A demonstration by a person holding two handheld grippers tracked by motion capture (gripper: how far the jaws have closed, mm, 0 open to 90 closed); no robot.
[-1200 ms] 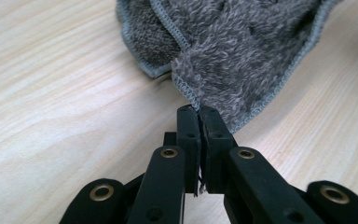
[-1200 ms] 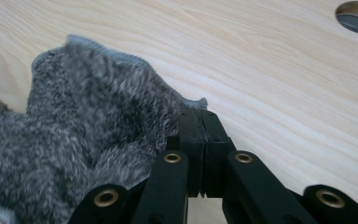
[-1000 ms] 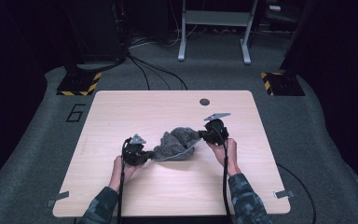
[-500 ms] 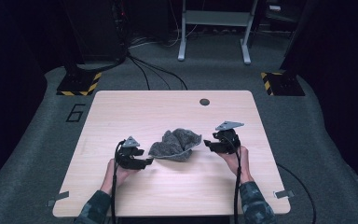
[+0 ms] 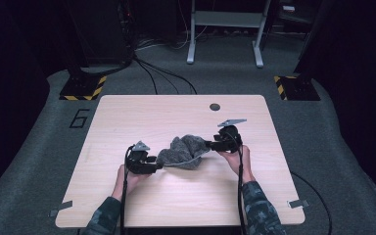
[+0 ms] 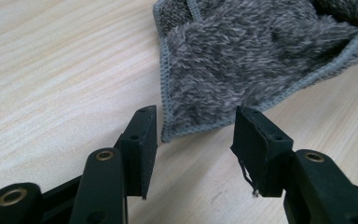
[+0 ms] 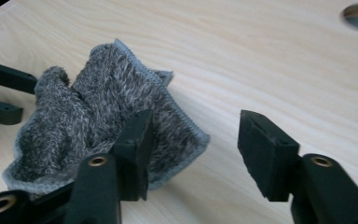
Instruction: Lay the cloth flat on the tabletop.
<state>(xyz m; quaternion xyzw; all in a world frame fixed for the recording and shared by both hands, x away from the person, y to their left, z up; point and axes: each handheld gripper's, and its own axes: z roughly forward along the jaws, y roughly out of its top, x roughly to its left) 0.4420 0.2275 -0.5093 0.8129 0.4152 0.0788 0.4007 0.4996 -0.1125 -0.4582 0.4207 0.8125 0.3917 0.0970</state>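
The high view looks down and forward over the table (image 5: pixel 176 196); both gripper views sit close above it, facing inward from left and right, sharing the grey cloth (image 6: pixel 242 60)

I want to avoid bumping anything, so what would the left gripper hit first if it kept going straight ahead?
Most likely the grey cloth: its hemmed corner lies just ahead of the open left gripper, between the jaw tips.

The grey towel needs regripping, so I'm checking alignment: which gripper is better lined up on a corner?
Left, probably. The left gripper has a corner of the grey towel just ahead of its open jaws. The right gripper is open too, but the towel's corner sits beside one jaw.
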